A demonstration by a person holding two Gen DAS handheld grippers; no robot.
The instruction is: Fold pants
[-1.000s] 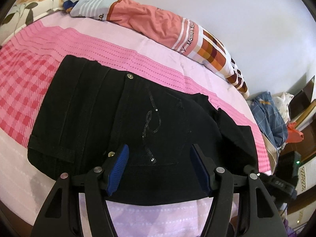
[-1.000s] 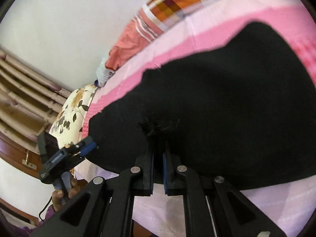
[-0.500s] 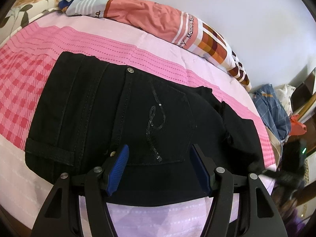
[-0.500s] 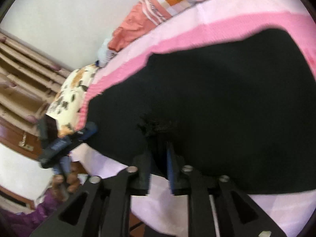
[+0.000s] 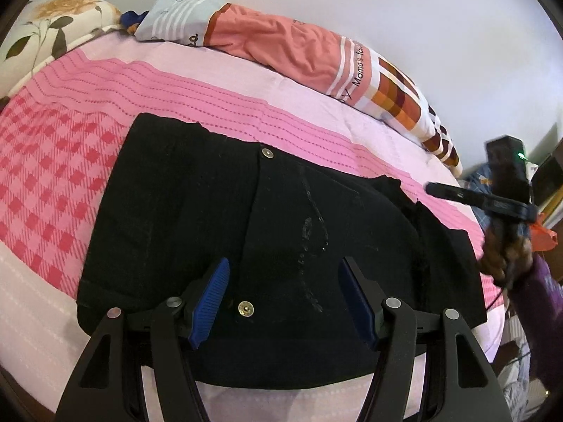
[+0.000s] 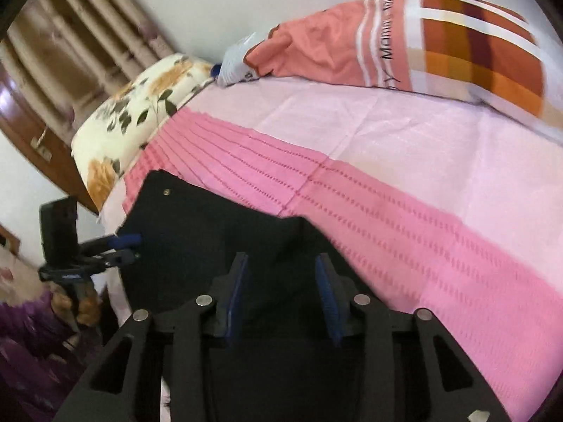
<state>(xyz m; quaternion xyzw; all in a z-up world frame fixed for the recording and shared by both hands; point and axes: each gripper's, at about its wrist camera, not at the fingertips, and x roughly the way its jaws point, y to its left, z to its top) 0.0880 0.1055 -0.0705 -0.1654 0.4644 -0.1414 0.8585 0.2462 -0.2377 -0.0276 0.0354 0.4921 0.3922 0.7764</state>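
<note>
Black pants lie folded into a compact block on the pink bedspread, waist button and back pocket stitching facing up. They also show in the right wrist view. My left gripper is open and empty, hovering over the near edge of the pants. My right gripper is open and empty above the pants' right end. It also shows at the right in the left wrist view, and the left gripper shows at the left in the right wrist view.
An orange patterned bolster lies along the wall at the far side. A floral pillow sits at the far left. Clothes and clutter stand beyond the bed's right end. A wooden headboard is at the left.
My right gripper was shut on the pants' edge; it has opened, let go and pulled back upward. My left gripper stayed open over the waist, shifting slightly closer.
</note>
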